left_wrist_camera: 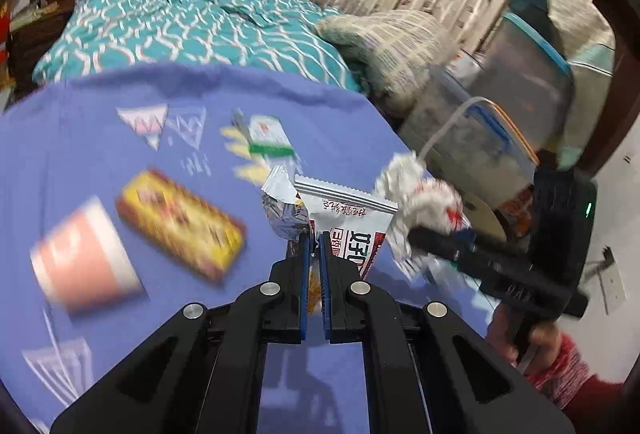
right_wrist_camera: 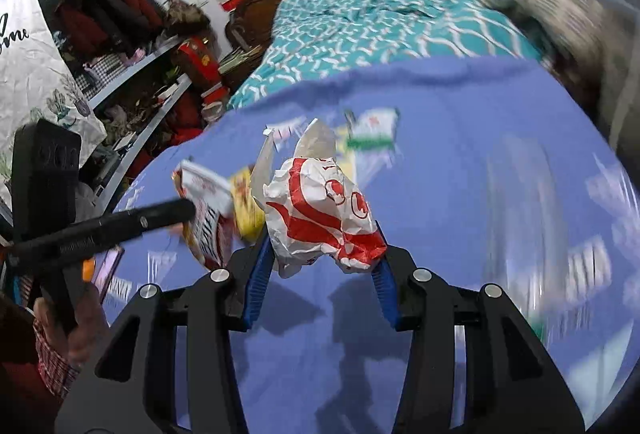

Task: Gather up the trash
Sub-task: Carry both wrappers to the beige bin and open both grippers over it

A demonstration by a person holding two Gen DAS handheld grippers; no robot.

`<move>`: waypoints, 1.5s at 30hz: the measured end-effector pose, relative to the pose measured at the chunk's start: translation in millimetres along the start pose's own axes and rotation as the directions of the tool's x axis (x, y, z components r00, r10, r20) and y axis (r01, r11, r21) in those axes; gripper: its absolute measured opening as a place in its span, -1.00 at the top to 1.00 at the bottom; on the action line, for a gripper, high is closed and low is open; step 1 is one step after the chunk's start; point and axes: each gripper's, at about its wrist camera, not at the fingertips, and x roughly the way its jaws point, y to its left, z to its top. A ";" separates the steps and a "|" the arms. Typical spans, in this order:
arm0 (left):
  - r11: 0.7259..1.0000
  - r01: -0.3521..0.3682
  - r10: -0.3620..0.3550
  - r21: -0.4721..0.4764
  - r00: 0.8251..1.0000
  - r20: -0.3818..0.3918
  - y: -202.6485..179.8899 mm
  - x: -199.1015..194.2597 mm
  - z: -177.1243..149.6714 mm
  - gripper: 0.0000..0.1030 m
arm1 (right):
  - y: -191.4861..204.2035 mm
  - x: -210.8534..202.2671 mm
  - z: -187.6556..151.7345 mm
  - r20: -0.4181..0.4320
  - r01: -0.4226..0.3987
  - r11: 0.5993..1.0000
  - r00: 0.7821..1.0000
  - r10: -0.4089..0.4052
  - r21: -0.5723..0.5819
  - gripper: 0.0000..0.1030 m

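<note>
We see a bed (left_wrist_camera: pixel 168 13) behind the purple-covered surface (left_wrist_camera: pixel 80 145) — its near edge is cut off by the frame. On the surface lie a blurred pink cup (left_wrist_camera: pixel 86 258), a yellow box (left_wrist_camera: pixel 180 224) and a green-and-white packet (left_wrist_camera: pixel 270 137); their print is unreadable. The right gripper (right_wrist_camera: pixel 320 254) has its jaws partly apart, clamped on a crumpled red-and-white wrapper (right_wrist_camera: pixel 324 218), lifted clear of the surface. The left gripper (left_wrist_camera: pixel 316 246) has its jaws nearly together, pinching a white snack wrapper (left_wrist_camera: pixel 344 218) — the pinched edge is hidden.
</note>
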 end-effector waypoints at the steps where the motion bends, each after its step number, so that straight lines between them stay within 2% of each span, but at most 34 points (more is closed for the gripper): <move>1: 1.000 0.005 -0.005 -0.003 1.000 -0.002 -3.1 -1.9 -10.5 0.91 | -6.7 -3.3 -17.6 -0.001 -0.002 1.000 1.000 0.002 0.019 0.07; 5: 1.000 0.012 -0.011 0.010 0.999 -0.046 -16.7 3.7 -48.1 0.91 | -12.9 -18.4 -64.1 0.010 0.024 0.998 1.000 -0.024 0.060 0.07; 9: 1.000 0.029 -0.028 0.005 0.995 -0.096 -22.8 16.3 -68.6 0.91 | -21.3 -31.7 -83.0 0.025 0.052 0.994 0.998 -0.054 0.098 0.07; 13: 0.999 0.041 -0.039 0.015 0.992 -0.118 -32.3 23.2 -76.1 0.91 | -27.6 -57.1 -87.5 0.067 0.068 0.990 0.995 -0.077 0.122 0.07; 19: 0.994 0.077 -0.067 0.082 0.991 -0.119 -65.6 25.3 -62.9 0.91 | -42.3 -97.3 -81.1 0.156 0.107 0.982 0.979 -0.132 0.158 0.07; 26: 0.969 0.127 -0.096 0.211 0.984 -0.150 -135.6 53.7 -28.1 0.91 | -97.6 -127.8 -93.4 0.220 0.171 0.947 0.947 -0.234 0.272 0.07; 30: 0.939 0.166 -0.109 0.300 0.974 -0.198 -194.9 93.2 -8.8 0.91 | -156.0 -153.3 -95.7 0.259 0.217 0.903 0.909 -0.325 0.371 0.07; 35: 0.890 0.238 -0.131 0.389 0.950 -0.282 -281.0 165.2 13.3 0.91 | -236.0 -188.5 -91.0 0.284 0.266 0.830 0.852 -0.440 0.490 0.07; 38: 0.862 0.269 -0.135 0.430 0.939 -0.317 -330.8 210.4 24.7 0.91 | -280.1 -201.7 -83.4 0.281 0.270 0.793 0.833 -0.477 0.546 0.06; 41: 0.839 0.274 -0.122 0.469 0.936 -0.329 -370.0 251.5 32.3 0.91 | -316.2 -203.8 -72.7 0.257 0.308 0.766 0.816 -0.517 0.564 0.01; 43: 0.834 0.274 -0.109 0.480 0.933 -0.343 -386.9 277.8 34.2 0.89 | -332.4 -201.1 -67.7 0.238 0.335 0.755 0.810 -0.536 0.564 -0.13; 44: 0.831 0.268 -0.099 0.488 0.933 -0.345 -393.1 290.2 33.9 0.80 | -339.1 -197.4 -64.6 0.226 0.353 0.749 0.805 -0.549 0.560 -0.31; 45: 0.829 0.259 -0.086 0.495 0.935 -0.344 -397.4 300.3 33.4 0.60 | -344.4 -192.3 -60.5 0.213 0.372 0.743 0.801 -0.560 0.556 -0.63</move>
